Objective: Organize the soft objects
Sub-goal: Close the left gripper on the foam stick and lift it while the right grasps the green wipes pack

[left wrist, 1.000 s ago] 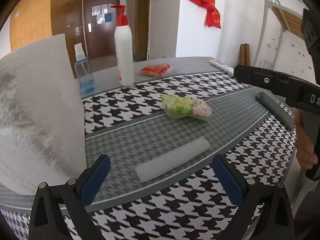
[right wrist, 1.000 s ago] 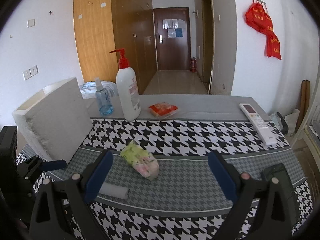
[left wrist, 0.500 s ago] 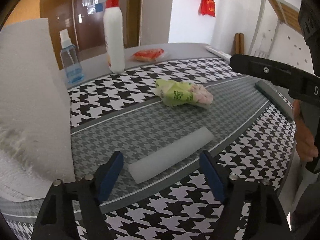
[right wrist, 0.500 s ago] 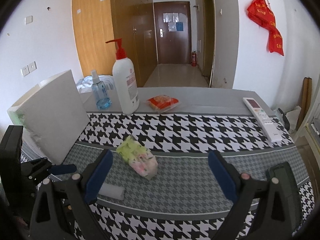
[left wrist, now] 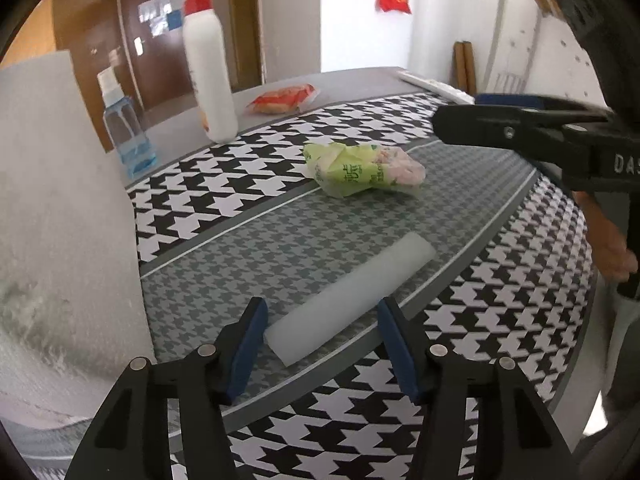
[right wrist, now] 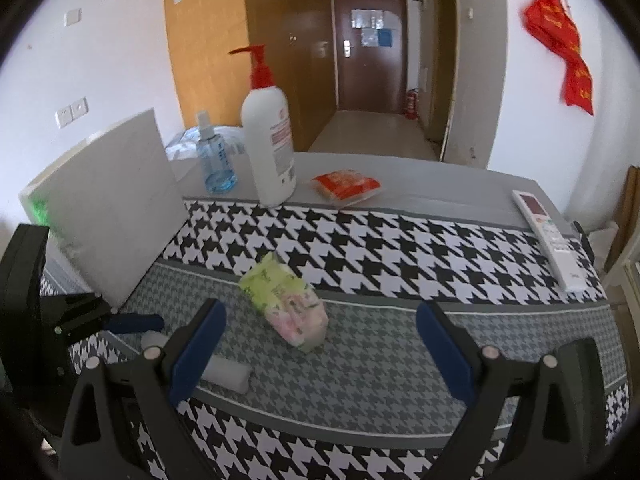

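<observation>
Step in hand, as judged: pick-up of the white foam strip [left wrist: 348,300], which lay flat on the grey band of the bench [left wrist: 500,320], nearer the viewer than the green tissue pack [left wrist: 362,170]. Left gripper [left wrist: 320,334] straddled the strip's near end; its fingers [left wrist: 250,340] had just been closing, with the strip between them, but a gap showed at the right pad, so no grip yet. Right gripper [right wrist: 320,350] hung with fingers wide apart and empty, the tissue pack [right wrist: 286,306] lying ahead of the gap between them. The next move probably called for closing fully on the strip without crushing it, then lifting it toward the white foam box [right wrist: 108,208], left of the pack. The left wrist view alone showed the strip's full length and the pads' clearance. The right wrist view showed only the strip's end [right wrist: 226,374] but also the remote [right wrist: 548,236], the pump bottle [right wrist: 268,136] and something green inside the box, behind its wall.
</observation>
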